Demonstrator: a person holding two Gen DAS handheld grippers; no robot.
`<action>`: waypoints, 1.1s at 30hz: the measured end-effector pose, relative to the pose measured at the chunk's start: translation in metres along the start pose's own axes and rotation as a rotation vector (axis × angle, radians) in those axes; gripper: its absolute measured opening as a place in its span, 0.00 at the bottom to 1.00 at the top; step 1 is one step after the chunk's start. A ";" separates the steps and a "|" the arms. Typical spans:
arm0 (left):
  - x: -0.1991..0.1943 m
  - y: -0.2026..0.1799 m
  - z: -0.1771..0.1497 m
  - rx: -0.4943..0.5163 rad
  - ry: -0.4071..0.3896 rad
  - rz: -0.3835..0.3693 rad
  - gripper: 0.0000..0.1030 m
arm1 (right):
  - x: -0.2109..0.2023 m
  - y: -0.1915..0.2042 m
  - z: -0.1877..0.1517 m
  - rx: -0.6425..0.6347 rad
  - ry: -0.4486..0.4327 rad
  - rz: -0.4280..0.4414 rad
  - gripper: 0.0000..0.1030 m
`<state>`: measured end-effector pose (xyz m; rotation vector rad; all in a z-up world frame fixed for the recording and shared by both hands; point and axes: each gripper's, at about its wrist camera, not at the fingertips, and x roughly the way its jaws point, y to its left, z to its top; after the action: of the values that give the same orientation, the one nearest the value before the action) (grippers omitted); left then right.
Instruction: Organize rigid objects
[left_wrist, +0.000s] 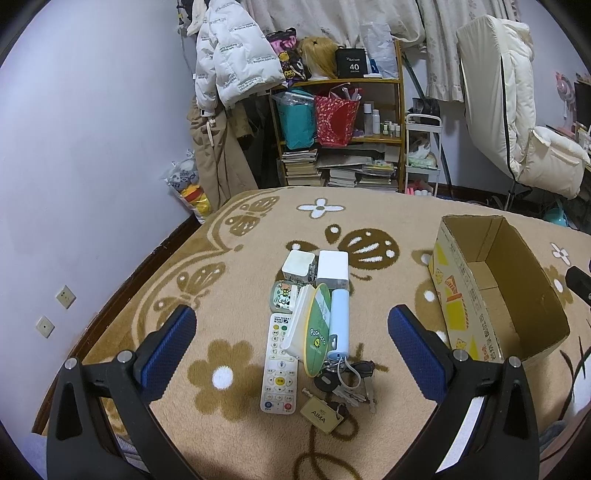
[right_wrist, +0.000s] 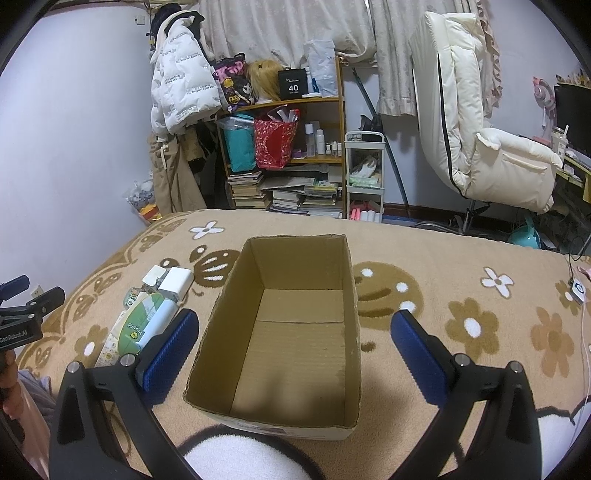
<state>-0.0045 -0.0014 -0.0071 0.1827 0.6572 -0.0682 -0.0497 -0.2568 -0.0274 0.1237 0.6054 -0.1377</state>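
Progress: none of the sorting looks done yet, judging by how things lie; the cardboard box (right_wrist: 288, 332) shows only its bare floor, and every item sits outside it.
Your left claw (left_wrist: 291, 338): spread wide, holding nothing, hovering above the pile with the items framed between its blue pads.
Your right claw (right_wrist: 293, 341): also spread and carrying nothing, poised over the box with the box between its fingers.
Box position: upright on the flower-patterned blanket (left_wrist: 236, 435), open top up, to the right of the pile and apart from it.
Pile: a tight cluster; two white cubes (left_wrist: 316, 267) at the far end, touching each other.
Middle of pile: a small case with cartoon print (left_wrist: 283, 297), a green round fan (left_wrist: 319, 328) leaning over a pale flat box, and a light-blue cylinder (left_wrist: 338, 326) just beside it.
Near end: a white remote control (left_wrist: 279, 363) lying flat on the left, and a key bunch (left_wrist: 347, 382) with a brass tag on the right, touching the cylinder's end.
What is left: as far as you can judge, everything, each item in the cluster to be lifted and set in the box.
Likely first pick: the remote or the cylinder, since both lie clear on top; the fan overlaps its neighbours, so take care there.
Watch: the keys are loose and may dangle or snag.
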 end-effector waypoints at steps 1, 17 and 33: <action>0.000 0.000 0.000 0.001 0.001 0.001 1.00 | 0.000 0.000 0.000 0.000 0.000 0.000 1.00; 0.013 0.009 0.003 -0.032 0.075 -0.033 1.00 | 0.006 -0.004 0.005 -0.001 0.020 -0.017 1.00; 0.090 0.032 0.011 -0.097 0.305 0.036 1.00 | 0.070 -0.042 0.012 0.048 0.176 -0.056 1.00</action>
<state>0.0770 0.0278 -0.0487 0.1115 0.9594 0.0272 0.0064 -0.3064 -0.0611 0.1670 0.7817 -0.1967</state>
